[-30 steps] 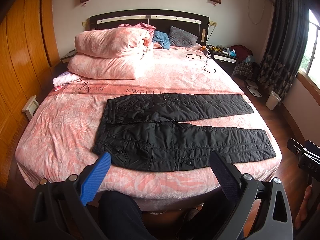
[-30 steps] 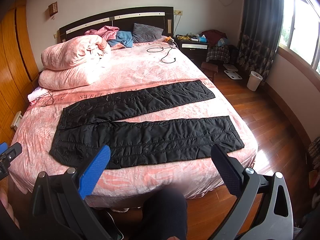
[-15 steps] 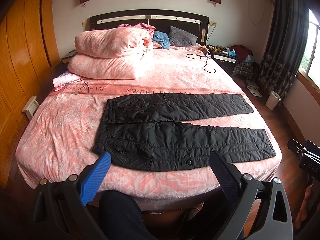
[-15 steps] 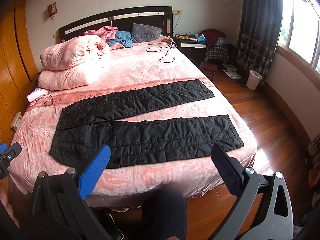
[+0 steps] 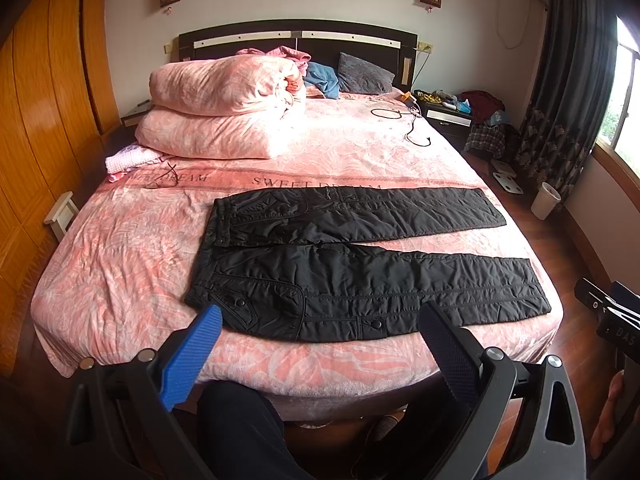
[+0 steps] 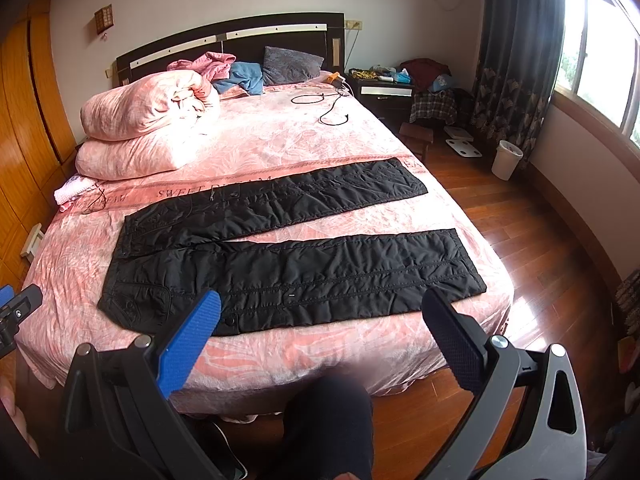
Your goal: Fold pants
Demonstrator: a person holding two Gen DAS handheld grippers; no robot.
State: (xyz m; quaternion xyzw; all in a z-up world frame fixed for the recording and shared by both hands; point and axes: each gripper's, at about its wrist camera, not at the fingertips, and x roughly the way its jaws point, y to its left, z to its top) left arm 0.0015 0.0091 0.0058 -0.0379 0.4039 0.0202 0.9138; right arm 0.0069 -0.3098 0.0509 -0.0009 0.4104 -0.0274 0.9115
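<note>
Black quilted pants (image 5: 360,264) lie spread flat on the pink bed (image 5: 120,240), waist to the left, both legs stretched to the right with a gap between them. They show the same way in the right wrist view (image 6: 288,256). My left gripper (image 5: 320,320) is open and empty, held back from the bed's near edge, in front of the waist and near leg. My right gripper (image 6: 322,312) is open and empty, also short of the bed's near edge, in front of the near leg.
A folded pink duvet (image 5: 216,120) and pillows sit at the head of the bed. A black cable (image 5: 404,124) lies at the far right. A nightstand (image 6: 384,92), a white bin (image 6: 506,158) and wooden floor (image 6: 540,240) are right of the bed. A wardrobe (image 5: 40,120) stands on the left.
</note>
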